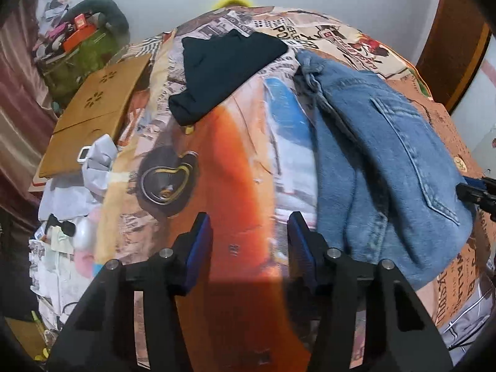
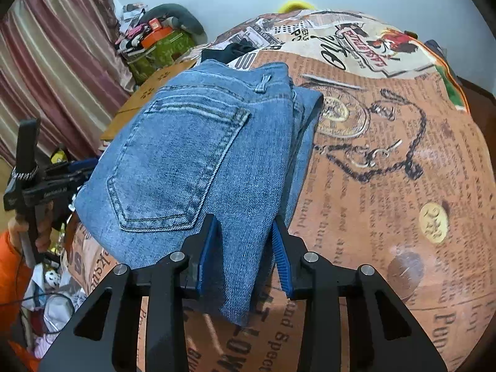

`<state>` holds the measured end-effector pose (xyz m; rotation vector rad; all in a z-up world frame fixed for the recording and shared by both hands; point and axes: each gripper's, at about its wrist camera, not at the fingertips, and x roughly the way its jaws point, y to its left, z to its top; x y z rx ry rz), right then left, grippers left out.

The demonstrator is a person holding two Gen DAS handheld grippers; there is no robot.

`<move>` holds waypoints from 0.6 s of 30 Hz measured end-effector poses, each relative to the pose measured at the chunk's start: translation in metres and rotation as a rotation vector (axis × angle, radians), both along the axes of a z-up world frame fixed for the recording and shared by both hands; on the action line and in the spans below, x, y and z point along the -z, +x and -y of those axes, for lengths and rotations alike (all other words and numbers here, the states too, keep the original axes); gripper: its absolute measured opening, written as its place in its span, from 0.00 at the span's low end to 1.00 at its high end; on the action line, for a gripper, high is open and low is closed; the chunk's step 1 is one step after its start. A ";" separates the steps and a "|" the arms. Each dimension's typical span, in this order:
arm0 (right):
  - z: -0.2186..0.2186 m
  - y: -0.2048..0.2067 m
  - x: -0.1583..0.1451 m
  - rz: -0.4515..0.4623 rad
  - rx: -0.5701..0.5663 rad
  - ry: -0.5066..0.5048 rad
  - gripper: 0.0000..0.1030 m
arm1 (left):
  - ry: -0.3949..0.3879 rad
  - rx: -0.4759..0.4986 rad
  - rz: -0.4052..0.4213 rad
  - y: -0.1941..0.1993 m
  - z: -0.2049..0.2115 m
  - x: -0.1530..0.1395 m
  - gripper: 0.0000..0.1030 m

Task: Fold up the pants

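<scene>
- While folded on the printed bedspread (image 2: 387,161), jeans (image 2: 198,155) lying beside black garment (image 1: 226,71).
- Right gripper (image 2: 245,254): clamped on jeans' near edge.
- Left gripper (image 1: 249,257): parted, holding nothing, above bedspread.

**Around the bed**

A printed bedspread (image 1: 235,161) fills the frame's middle. A folded black garment (image 1: 226,68) lies at upper centre. A wooden board (image 1: 99,114) sits left, beside a green box (image 1: 80,62) of clutter and pink curtains (image 2: 46,71).

A home bedroom — printed bedspread (image 1: 241,167), curtains (image 2: 52,71), cluttered belongings.
</scene>
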<state>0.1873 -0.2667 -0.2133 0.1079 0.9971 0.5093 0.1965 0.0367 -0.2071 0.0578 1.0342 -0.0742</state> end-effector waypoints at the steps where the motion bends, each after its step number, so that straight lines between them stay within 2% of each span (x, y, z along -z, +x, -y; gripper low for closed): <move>1: 0.003 0.001 -0.005 0.010 0.013 -0.007 0.31 | -0.021 -0.001 0.008 0.002 -0.003 -0.005 0.52; 5: 0.018 0.014 -0.027 0.051 0.057 0.043 0.33 | -0.066 0.002 0.046 0.021 -0.006 -0.026 0.53; 7: 0.020 0.027 -0.034 0.080 0.078 0.037 0.37 | -0.077 0.015 0.066 0.038 -0.001 -0.038 0.59; 10: 0.018 0.051 -0.037 0.096 0.090 0.029 0.41 | -0.112 0.052 0.070 0.070 0.012 -0.049 0.61; 14: 0.008 0.087 -0.030 0.076 0.084 0.032 0.41 | -0.109 0.112 0.068 0.109 0.038 -0.048 0.61; 18: -0.006 0.124 -0.017 0.031 0.059 0.050 0.41 | -0.122 0.161 0.015 0.149 0.063 -0.033 0.60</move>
